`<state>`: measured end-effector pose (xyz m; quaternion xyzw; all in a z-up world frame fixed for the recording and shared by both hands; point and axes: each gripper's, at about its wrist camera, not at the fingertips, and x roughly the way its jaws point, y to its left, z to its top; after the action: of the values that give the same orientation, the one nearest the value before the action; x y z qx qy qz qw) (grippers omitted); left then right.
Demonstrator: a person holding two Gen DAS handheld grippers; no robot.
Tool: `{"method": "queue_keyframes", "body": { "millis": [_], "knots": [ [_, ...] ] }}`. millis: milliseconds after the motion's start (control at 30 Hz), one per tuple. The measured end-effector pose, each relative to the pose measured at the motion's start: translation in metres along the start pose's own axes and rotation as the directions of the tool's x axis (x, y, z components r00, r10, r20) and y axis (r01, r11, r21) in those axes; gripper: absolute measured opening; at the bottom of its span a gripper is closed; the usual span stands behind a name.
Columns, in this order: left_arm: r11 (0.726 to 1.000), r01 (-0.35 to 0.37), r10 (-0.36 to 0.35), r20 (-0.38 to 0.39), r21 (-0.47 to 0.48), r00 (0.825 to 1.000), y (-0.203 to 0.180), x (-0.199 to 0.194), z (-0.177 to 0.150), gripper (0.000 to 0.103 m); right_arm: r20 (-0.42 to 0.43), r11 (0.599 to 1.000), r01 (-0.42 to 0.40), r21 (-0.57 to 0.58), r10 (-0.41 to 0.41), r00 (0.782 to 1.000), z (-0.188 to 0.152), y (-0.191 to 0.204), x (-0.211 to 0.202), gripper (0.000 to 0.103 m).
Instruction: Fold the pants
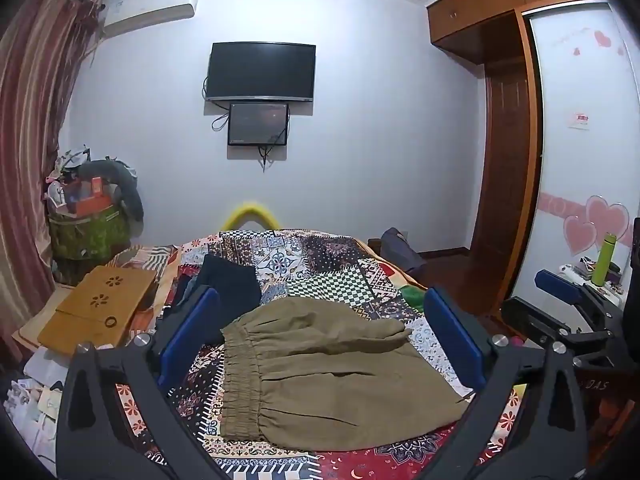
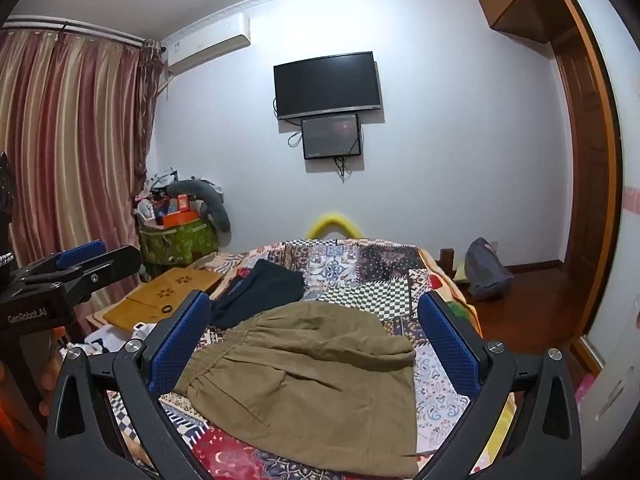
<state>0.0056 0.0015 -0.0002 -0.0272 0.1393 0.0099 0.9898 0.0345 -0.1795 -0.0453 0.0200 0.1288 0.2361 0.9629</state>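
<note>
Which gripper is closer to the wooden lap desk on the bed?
Left. The lap desk lies just left of the left gripper. The right gripper is farther right, with the left gripper between it and the desk. Both hang open above the pants.

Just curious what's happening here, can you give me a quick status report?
Left hand-held gripper and right hand-held gripper open, empty. Olive pants folded on quilt. Dark garment lies beside them.
</note>
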Motion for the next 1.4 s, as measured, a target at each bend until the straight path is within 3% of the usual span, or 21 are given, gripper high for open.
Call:
{"method": "queue_keyframes", "body": {
  "millis": [1400],
  "knots": [
    [0.999, -0.022, 0.022, 0.012, 0.027, 1.0, 0.001, 0.019, -0.009, 0.103, -0.017, 1.0, 0.0, 0.002, 0.0, 1.0, 0.003, 0.0, 0.004, 0.103]
  ]
}}
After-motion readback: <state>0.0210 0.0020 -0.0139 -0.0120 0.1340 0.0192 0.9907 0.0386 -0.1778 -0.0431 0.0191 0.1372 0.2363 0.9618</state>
